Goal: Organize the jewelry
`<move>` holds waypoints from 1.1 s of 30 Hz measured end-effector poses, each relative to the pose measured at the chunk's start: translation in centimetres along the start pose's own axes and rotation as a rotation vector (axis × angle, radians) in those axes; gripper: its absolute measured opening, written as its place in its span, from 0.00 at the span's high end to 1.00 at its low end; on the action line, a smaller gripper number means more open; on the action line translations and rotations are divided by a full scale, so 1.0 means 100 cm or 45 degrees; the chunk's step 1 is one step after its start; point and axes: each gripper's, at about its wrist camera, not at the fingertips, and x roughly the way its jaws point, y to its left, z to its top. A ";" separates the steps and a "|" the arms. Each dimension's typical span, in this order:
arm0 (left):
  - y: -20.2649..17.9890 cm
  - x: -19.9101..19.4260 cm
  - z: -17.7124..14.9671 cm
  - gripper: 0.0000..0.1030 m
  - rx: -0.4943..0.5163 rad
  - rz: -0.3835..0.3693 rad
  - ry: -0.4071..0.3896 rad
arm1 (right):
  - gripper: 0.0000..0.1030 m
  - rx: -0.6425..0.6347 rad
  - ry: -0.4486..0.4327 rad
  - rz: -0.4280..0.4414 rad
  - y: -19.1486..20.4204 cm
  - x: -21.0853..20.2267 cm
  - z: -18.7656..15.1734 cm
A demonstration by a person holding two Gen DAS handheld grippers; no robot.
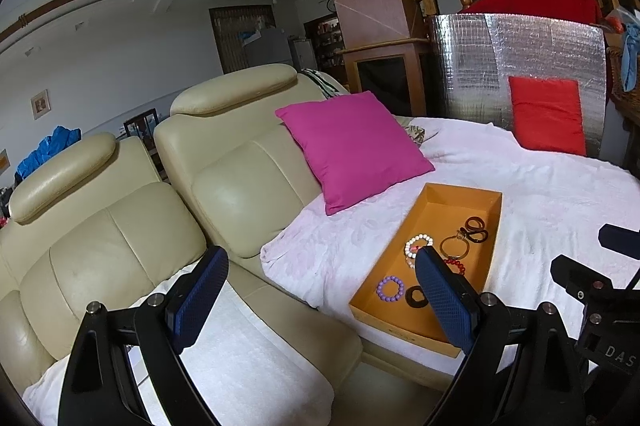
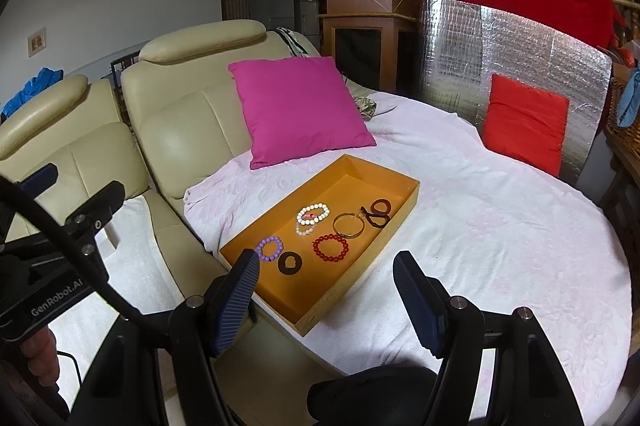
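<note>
I take the orange tray (image 2: 394, 201) as my landmark; it sits on a pale pink blanket (image 2: 500, 246) spread over a round surface, with its near corner overhanging the blanket's edge. All the jewelry I can see lies inside it. At the near end are a purple bead bracelet (image 2: 270, 248) and, just beside it, a dark flat ring (image 2: 289, 262). Toward the middle lie a red bead bracelet (image 2: 330, 247), a thin metal bangle (image 2: 349, 224) and a white bead bracelet (image 2: 313, 214) overlapping a smaller pale one. Near the tray's right wall is a dark looped piece (image 2: 376, 211) — I cannot tell whether it is one item or two.

My right gripper (image 2: 326, 296) hangs over the tray's near corner with its blue-padded jaws spread wide and nothing between them. My left gripper (image 1: 322, 300) is to the left of the tray, jaws likewise apart and empty; its right pad covers part of the tray in the left wrist view.

Writing I can read: "GenRobot.AI" on the left unit's body in the right wrist view, and "DAS" on the right unit in the left wrist view — the rest is cut off.

Behind the tray a magenta cushion (image 2: 300, 109) leans on a cream leather sofa (image 2: 180, 113); a red cushion (image 2: 524, 123) rests against a silver foil panel (image 2: 520, 41).
</note>
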 end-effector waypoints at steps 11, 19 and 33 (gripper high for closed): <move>-0.014 0.001 0.005 0.08 0.027 -0.013 -0.007 | 0.29 0.018 -0.024 0.001 -0.014 0.000 -0.001; -0.019 0.017 0.009 0.08 0.039 0.007 0.027 | 0.29 0.028 0.012 0.023 -0.018 0.022 0.002; -0.030 0.039 0.017 0.08 0.046 0.004 0.035 | 0.29 0.026 0.046 0.048 -0.024 0.047 0.012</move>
